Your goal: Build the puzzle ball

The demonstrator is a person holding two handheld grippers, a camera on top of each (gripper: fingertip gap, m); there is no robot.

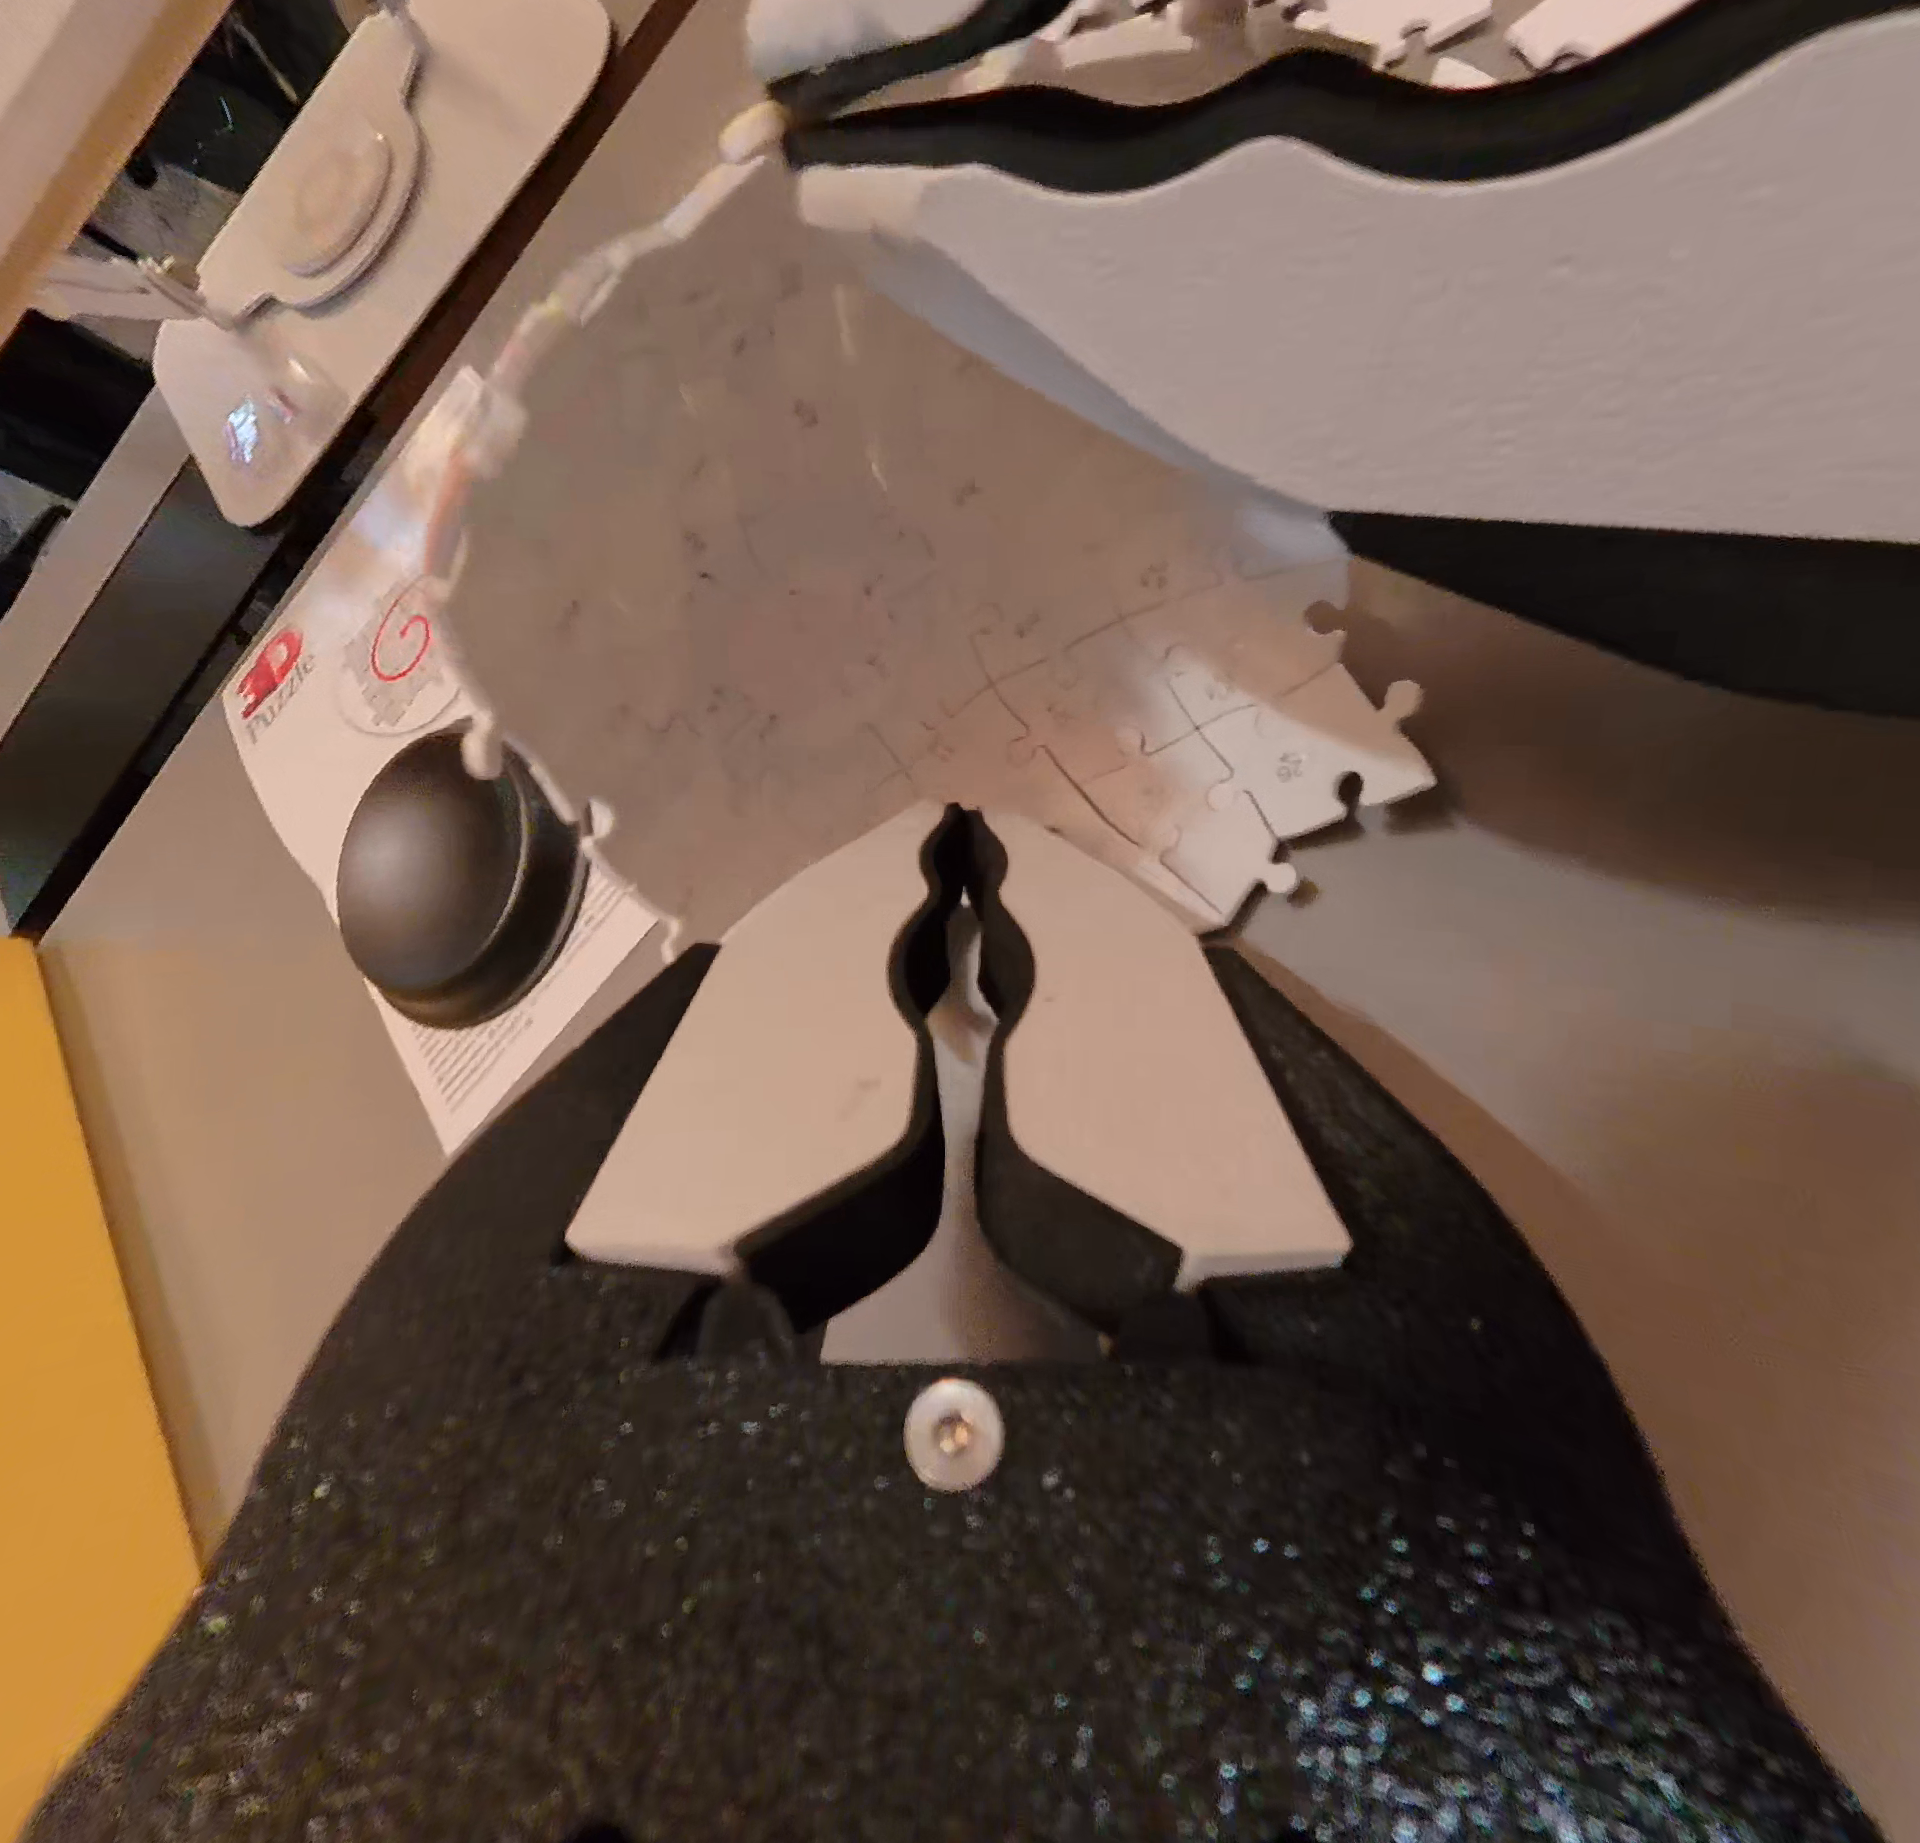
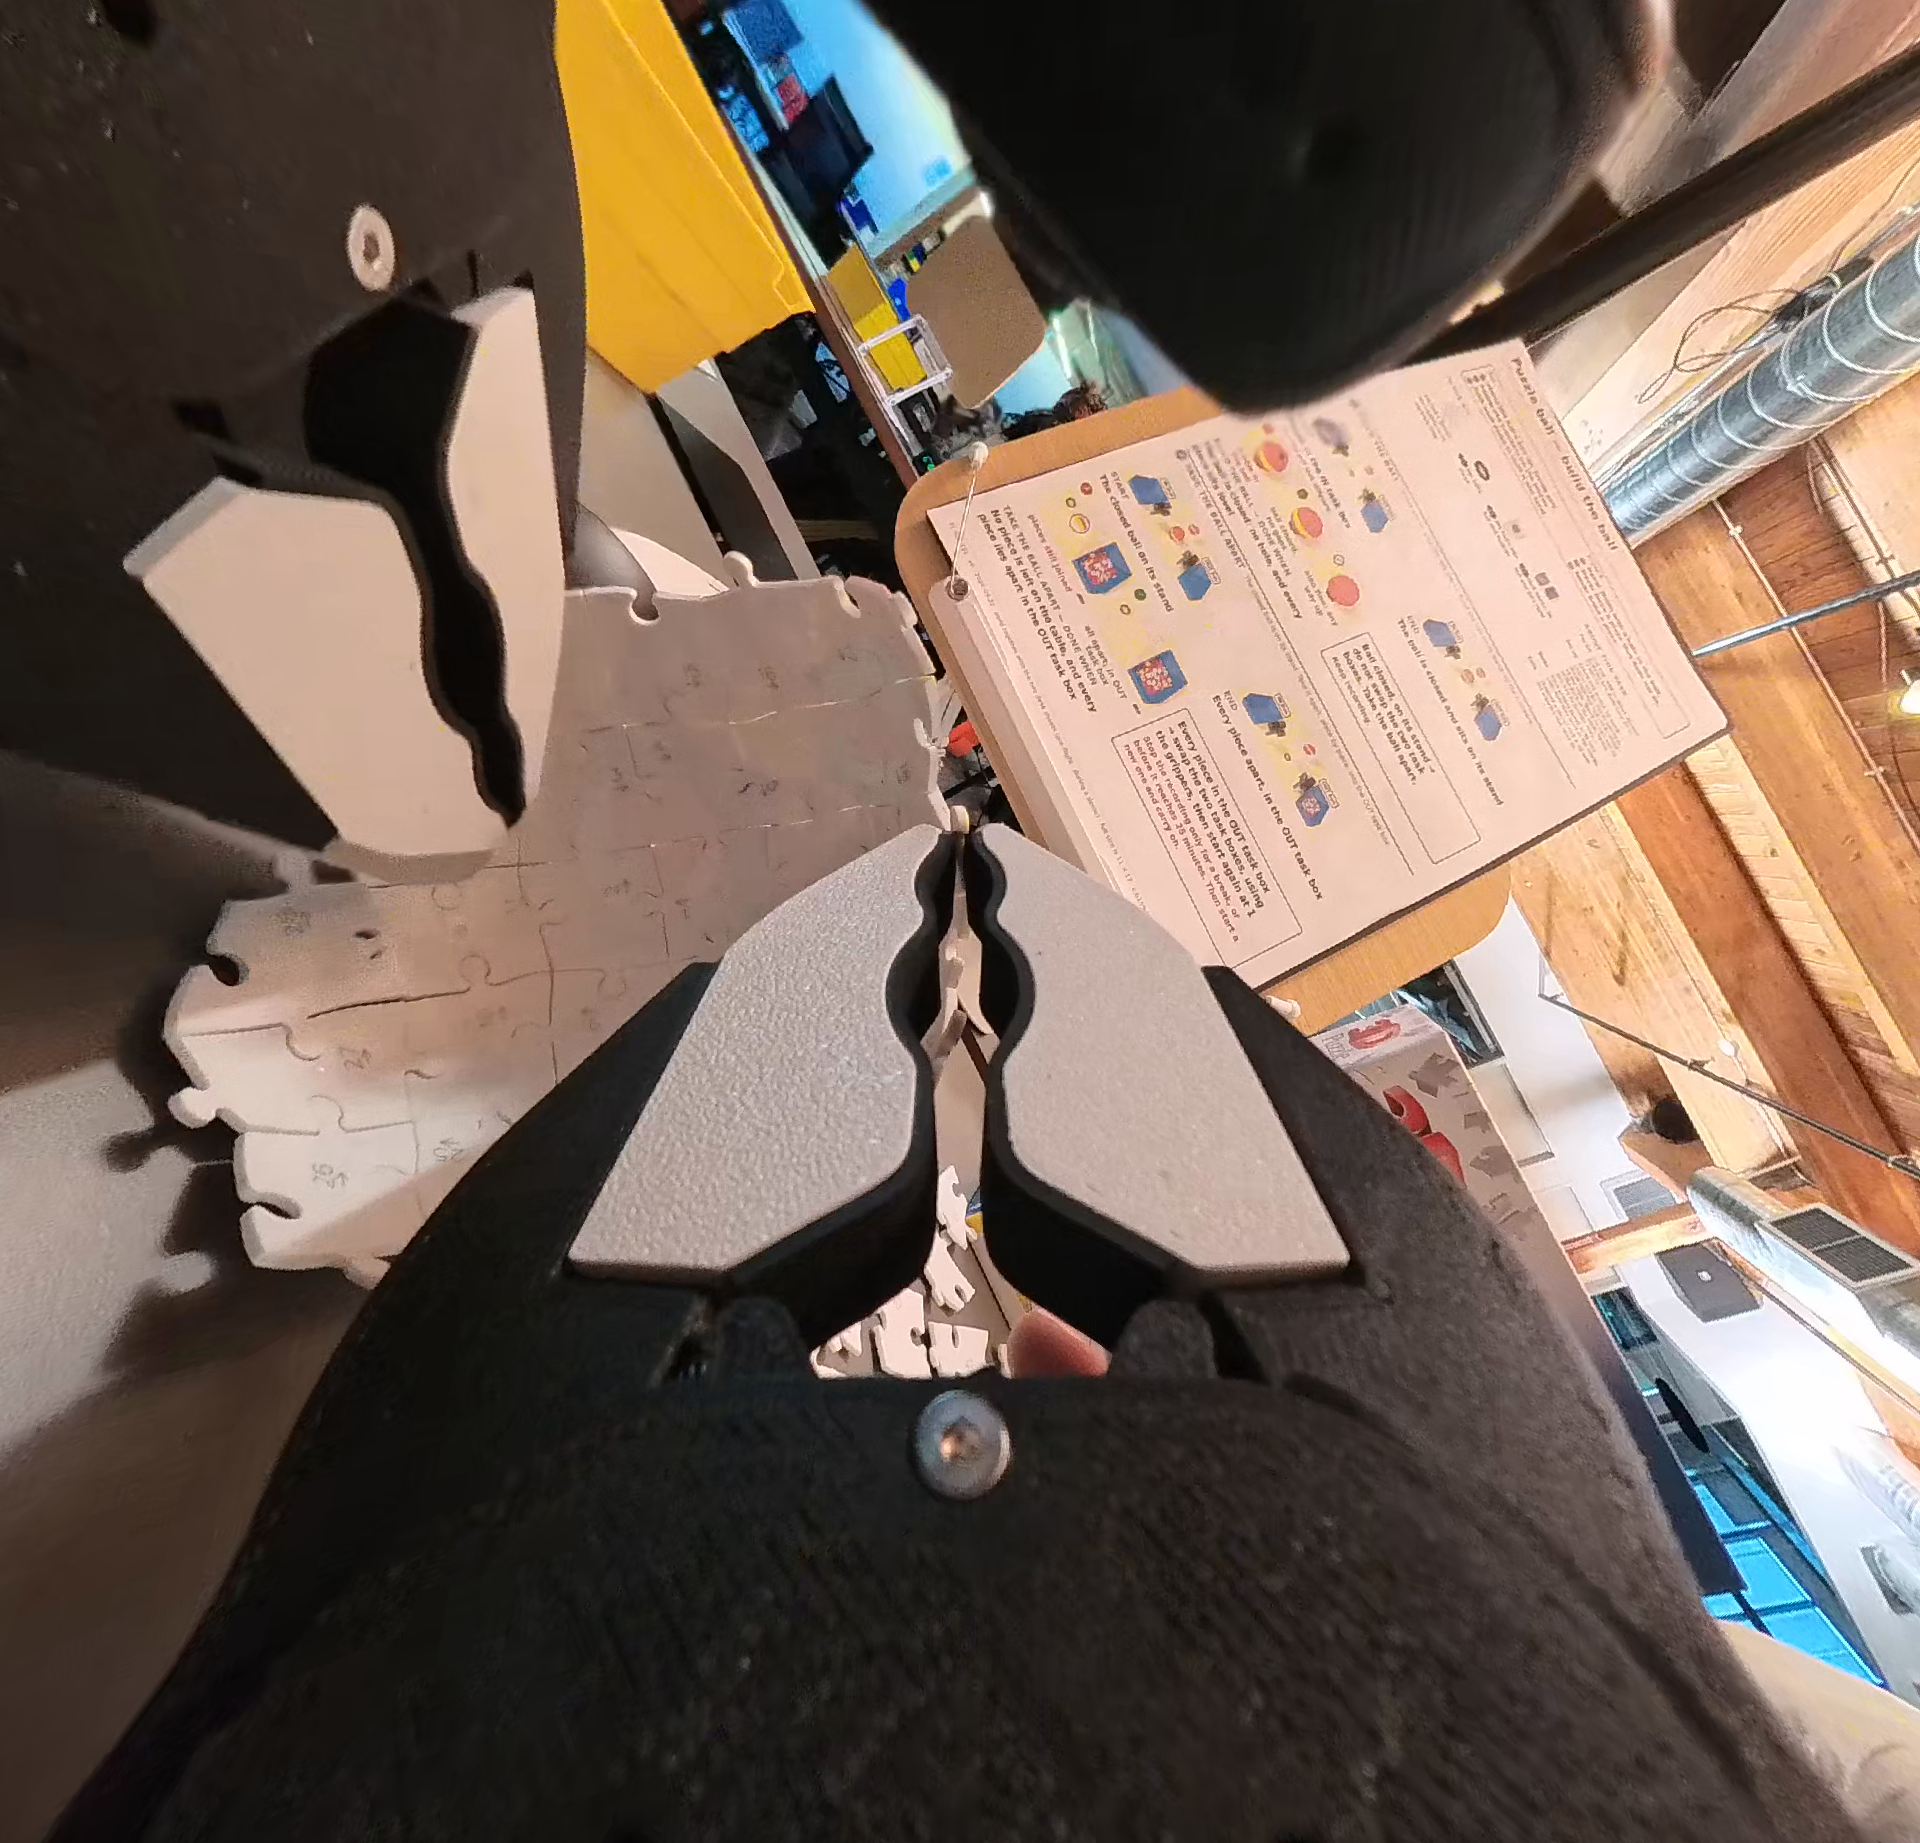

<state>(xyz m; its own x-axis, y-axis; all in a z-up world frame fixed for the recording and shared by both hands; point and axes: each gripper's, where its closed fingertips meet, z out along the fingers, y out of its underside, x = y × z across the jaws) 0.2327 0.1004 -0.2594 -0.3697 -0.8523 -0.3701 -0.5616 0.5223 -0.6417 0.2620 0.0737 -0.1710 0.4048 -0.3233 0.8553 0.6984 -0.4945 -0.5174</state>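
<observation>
White plastic, a curved puzzle sheet (image 1: 831, 588) stands at twelve o'clock of the left gripper (image 1: 961, 827), pinched by its bottom edge. The right gripper (image 2: 961, 837), pressed onto a single piece (image 2: 951, 962), has the sheet's edge at ten o'clock, just beside it.

The right gripper (image 2: 961, 837) has its fingers (image 2: 800, 1055) pressed nearly together on the edge of a thin white puzzle piece (image 2: 951, 972) seen end-on between them. At nine o'clock lies a curved sheet of joined white puzzle pieces (image 2: 436, 1004), and the left gripper (image 2: 488, 806), coming in from eleven o'clock, has its fingers closed on that sheet's upper part. At two o'clock a printed instruction sheet (image 2: 1351, 650) is clipped to a brown board (image 2: 1382, 952), with loose white pieces (image 2: 951, 1284) visible low between the fingers.
</observation>
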